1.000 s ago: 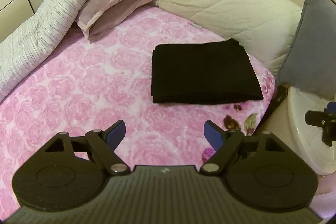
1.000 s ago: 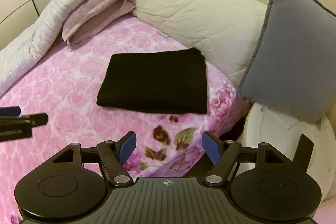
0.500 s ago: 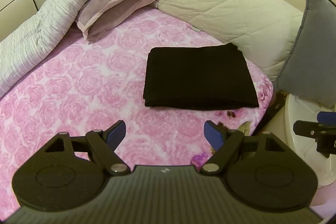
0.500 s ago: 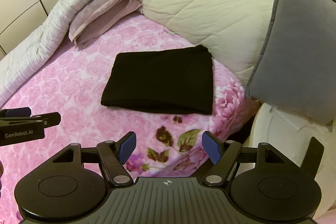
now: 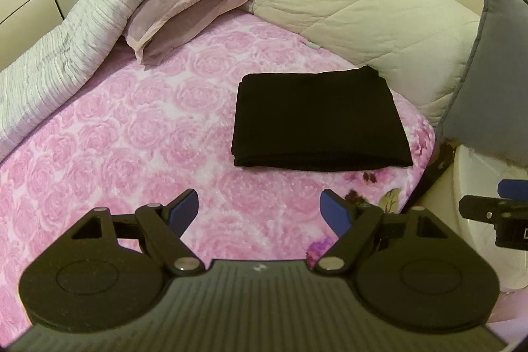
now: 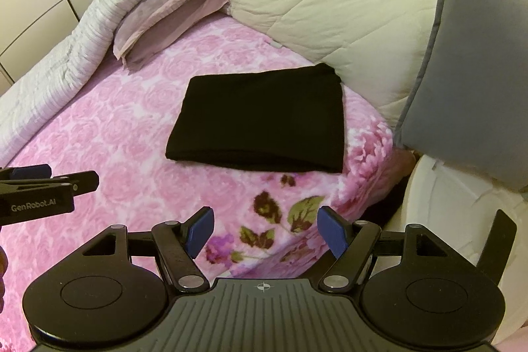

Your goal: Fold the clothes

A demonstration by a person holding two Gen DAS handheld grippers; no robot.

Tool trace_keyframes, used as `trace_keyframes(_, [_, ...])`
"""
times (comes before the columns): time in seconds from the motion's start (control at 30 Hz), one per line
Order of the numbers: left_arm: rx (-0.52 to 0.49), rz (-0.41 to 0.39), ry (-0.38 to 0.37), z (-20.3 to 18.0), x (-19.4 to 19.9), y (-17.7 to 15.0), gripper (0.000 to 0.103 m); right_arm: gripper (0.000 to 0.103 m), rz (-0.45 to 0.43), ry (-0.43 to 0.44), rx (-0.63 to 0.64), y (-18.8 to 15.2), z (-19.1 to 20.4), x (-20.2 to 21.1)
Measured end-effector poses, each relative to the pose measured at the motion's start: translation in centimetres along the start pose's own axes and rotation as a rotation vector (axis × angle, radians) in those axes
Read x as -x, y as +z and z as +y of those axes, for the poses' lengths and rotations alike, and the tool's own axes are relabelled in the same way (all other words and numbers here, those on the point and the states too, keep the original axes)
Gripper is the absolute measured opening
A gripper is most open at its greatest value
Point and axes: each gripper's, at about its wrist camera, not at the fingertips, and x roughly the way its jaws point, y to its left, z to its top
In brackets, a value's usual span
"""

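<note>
Since the black garment [image 5: 318,117] already lies as a neat flat rectangle at about one o'clock on the pink rose bedspread [image 5: 132,137], judge the folding as essentially finished and treat the step in hand as a clean retreat or a final tidy. Working left to right: keep clear of the striped grey duvet [image 5: 82,35] at ten o'clock and the mauve pillows [image 5: 188,9] at eleven. Hold the left tongs [image 5: 259,208] released, empty, short of the garment's near edge. Check that edge for layers slipping out; if any, press lightly from above, never drag. Keep the right tongs [image 6: 264,228] likewise spread and empty, over the bedspread's flowered corner. Avoid brushing the cream quilted bolster [image 6: 330,9] at twelve or the grey cushion [image 6: 468,71] at two.
</note>
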Motion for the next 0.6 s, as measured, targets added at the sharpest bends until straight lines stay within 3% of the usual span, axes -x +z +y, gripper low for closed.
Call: trace_keyframes(0.6, [-0.027,-0.018,0.0,-0.37,0.23,0.07,0.078,0.073,-0.007,0.004,0.0,-0.25,0.14,0.16])
